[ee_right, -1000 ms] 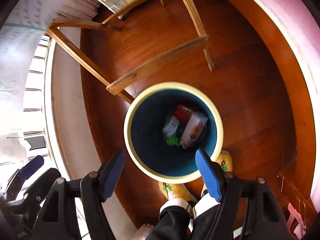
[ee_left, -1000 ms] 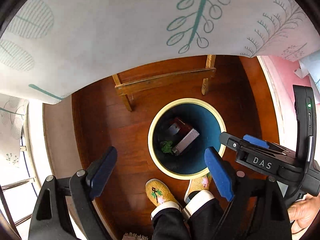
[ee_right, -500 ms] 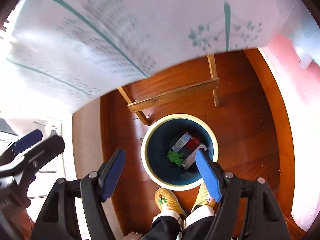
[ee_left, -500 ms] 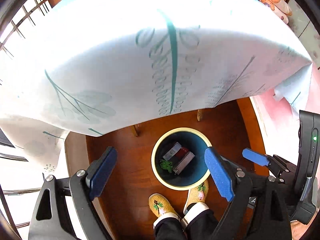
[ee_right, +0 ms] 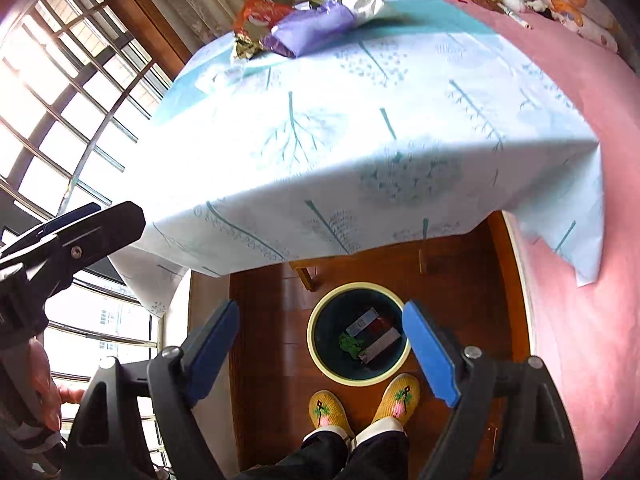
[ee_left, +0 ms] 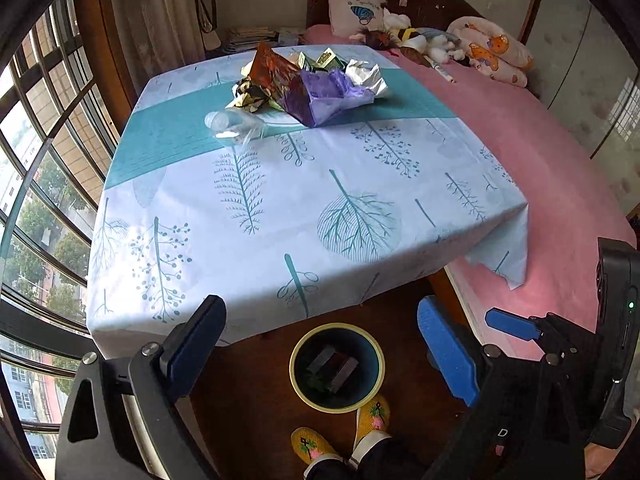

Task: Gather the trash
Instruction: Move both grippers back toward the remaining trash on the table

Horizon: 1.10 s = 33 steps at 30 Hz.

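Having just been opening, both grippers' fingers [ee_left: 446,354] [ee_right: 428,354] stand wide, holding nothing.

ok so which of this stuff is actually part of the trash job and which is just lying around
For the job:
- wrapper pile on the table
- clear plastic bottle
- bin on the floor, some trash already in it
- left claw and right claw, both open and empty

Just lying about:
- stuffed toys
- pillow
- rolled blanket

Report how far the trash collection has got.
Done: some boxes and a green scrap lie in the bin on the floor. In hand: nothing; the left gripper and right gripper have just been opening, both empty. Left: the wrapper pile and clear bottle on the table.
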Available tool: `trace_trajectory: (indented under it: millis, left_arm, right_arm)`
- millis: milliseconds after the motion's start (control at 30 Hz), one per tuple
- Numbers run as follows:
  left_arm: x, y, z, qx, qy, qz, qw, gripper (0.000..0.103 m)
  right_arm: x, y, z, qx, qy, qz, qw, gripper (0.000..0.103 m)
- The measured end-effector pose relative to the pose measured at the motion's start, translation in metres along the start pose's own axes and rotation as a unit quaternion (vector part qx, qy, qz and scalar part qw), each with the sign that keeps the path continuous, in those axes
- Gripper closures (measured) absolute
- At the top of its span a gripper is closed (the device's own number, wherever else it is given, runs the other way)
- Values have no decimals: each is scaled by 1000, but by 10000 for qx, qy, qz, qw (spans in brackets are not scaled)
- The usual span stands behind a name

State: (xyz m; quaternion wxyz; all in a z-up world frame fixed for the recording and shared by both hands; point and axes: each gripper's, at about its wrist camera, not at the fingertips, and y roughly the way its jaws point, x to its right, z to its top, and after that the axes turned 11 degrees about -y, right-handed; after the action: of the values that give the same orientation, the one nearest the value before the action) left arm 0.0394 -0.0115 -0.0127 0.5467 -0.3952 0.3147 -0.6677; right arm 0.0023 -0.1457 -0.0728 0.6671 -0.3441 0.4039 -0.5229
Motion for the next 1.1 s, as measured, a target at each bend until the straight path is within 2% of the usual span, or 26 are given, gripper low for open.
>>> trace_trajectory:
  millis: [167, 367, 600, 733, 900, 1000, 1100]
  left_arm:
    - [8, -31, 22, 208, 176, -256, 9993, 7]
    - [22, -63, 50, 598, 454, -387, 9964, 7]
    - [22, -74, 85, 1001, 300, -230, 9943, 7]
    - [16, -52, 109, 772, -20, -2, 9970, 7]
    - [9, 3, 140, 287, -494, 46, 9984, 7]
    - [12, 41, 160, 16, -846, -4, 9964, 7]
    - [16, 74, 181, -101, -1363, 99, 9906, 7]
  right_arm:
    - [-9, -42, 28, 405, -82, -222, 9989, 18]
    - [-16, -83, 55, 949, -316, -536, 9935, 18]
    - [-14, -106, 90, 1334, -377, -885, 9864, 18]
    - [1, -102, 113, 1415, -342, -945, 9848, 18]
    - [36, -79, 151, 1336, -291, -784, 9875, 18]
    - [63, -54, 180, 1094, -353, -587, 9916, 18]
    - [90, -29, 211, 864, -467, -331, 9946, 20]
